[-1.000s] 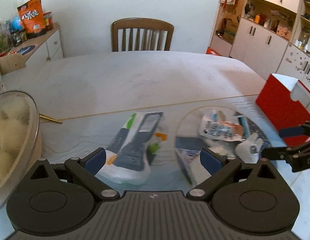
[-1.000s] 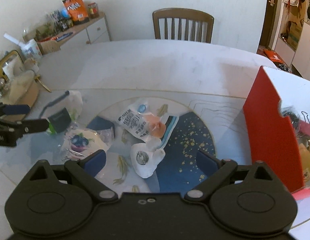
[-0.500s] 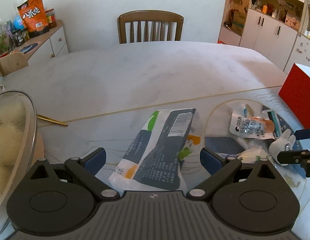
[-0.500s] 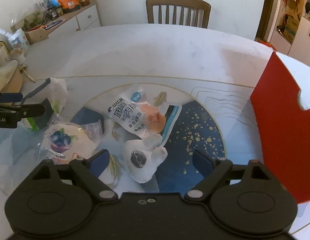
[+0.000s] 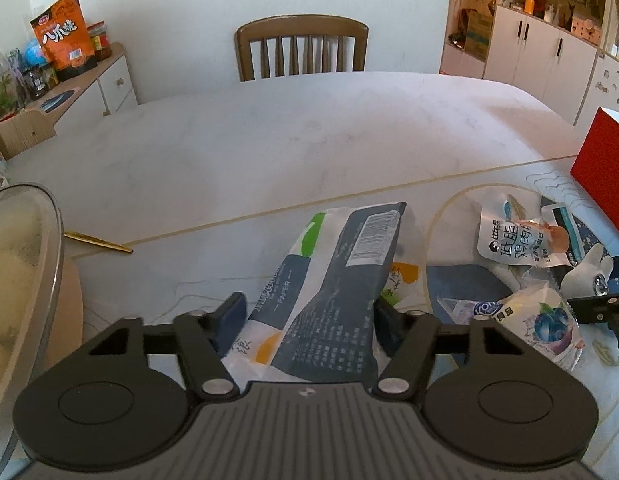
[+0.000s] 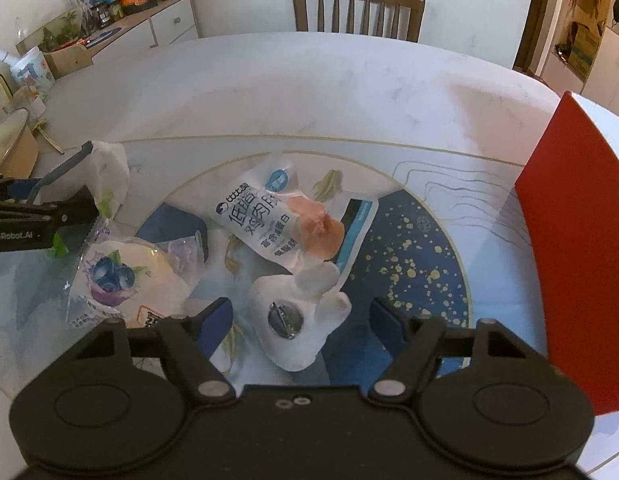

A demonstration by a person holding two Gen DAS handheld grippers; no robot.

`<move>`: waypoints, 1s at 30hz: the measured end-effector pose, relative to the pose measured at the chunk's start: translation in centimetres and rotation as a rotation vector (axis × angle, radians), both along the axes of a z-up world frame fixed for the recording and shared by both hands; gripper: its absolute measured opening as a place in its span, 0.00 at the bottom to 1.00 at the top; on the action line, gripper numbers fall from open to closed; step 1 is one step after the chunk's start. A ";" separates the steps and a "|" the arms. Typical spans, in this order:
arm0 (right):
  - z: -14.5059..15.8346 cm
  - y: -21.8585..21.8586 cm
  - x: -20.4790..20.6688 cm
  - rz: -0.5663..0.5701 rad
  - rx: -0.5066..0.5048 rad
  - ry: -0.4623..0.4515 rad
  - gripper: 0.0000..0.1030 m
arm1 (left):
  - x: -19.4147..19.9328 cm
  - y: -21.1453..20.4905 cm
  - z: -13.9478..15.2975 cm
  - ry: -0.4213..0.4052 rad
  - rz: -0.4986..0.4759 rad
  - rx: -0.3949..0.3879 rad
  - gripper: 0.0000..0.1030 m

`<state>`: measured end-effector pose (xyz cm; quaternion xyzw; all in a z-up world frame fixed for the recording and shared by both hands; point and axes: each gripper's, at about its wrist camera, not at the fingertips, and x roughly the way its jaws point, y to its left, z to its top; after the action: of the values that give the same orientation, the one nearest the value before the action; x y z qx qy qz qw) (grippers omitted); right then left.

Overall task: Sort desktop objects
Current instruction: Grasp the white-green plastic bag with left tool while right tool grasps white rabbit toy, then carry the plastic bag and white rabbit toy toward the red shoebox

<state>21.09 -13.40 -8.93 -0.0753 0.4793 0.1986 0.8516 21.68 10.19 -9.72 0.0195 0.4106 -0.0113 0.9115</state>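
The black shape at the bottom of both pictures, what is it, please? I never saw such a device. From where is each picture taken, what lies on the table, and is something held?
It is a hand-held gripper with two blue-padded fingers; a person carries one in each hand. Each picture comes from a camera on one gripper, looking forward along its fingers. In the left view, the left gripper is closing on a paper tissue pack, and the pads touch its sides. In the right view, the right gripper is closing around a white plush toy, not yet touching it. On the table also lie a chicken snack pouch, a blueberry packet and a red box.
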 end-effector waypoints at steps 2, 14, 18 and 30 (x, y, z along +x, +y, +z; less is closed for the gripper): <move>-0.1 0.2 0.0 0.005 -0.002 0.005 0.66 | -0.1 0.0 0.0 -0.003 0.000 0.002 0.59; -0.2 0.2 -0.1 0.005 -0.010 0.001 0.44 | -0.9 -0.5 0.8 -0.012 -0.006 -0.009 0.28; 0.0 0.0 -0.5 0.008 -0.010 -0.004 0.41 | -1.4 -0.6 1.3 -0.017 0.000 -0.023 0.22; 2.0 -1.7 -2.1 0.001 0.027 -0.024 0.40 | -3.8 -0.9 3.6 -0.030 0.007 -0.089 0.18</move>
<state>18.94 -15.06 -6.89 -0.0664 0.4663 0.2043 0.8582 17.92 9.33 -6.08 -0.0224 0.3960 -0.0258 0.9176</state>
